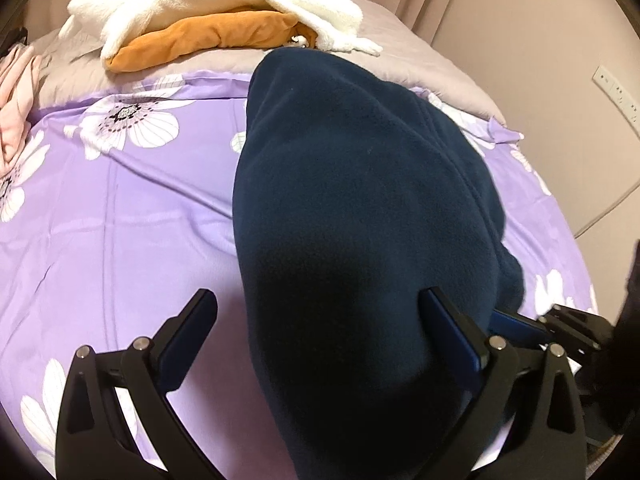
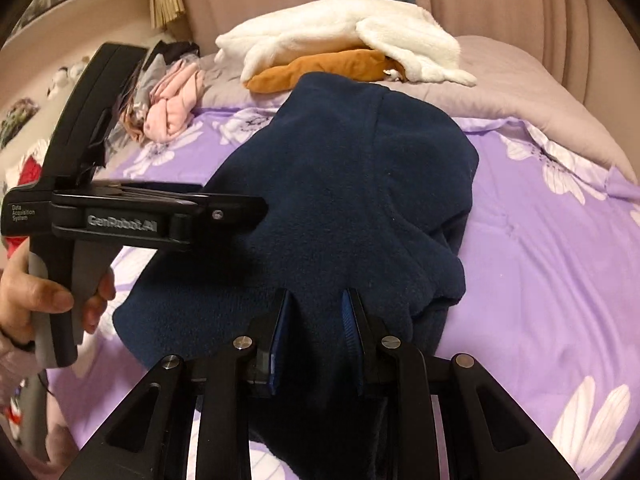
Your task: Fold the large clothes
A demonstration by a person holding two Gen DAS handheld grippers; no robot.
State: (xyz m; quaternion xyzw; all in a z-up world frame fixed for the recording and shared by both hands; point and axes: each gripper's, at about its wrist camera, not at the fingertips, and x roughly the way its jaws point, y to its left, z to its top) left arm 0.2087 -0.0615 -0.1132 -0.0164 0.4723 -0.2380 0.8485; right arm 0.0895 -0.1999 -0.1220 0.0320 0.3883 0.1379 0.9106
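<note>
A navy fleece garment lies folded lengthwise on the purple flowered bedsheet. It also shows in the right wrist view. My left gripper is open, its fingers spread wide over the garment's near end, the fabric lying between them. In the right wrist view the left gripper comes in from the left, its tips hidden at the fleece edge. My right gripper is shut on a fold of the navy fleece at its near edge. The right gripper's fingers show at the garment's lower right in the left wrist view.
A white fluffy garment lies over an orange one at the far end of the bed on a grey quilt. A pink cloth bundle sits at far left. Curtains hang behind; a wall socket is at right.
</note>
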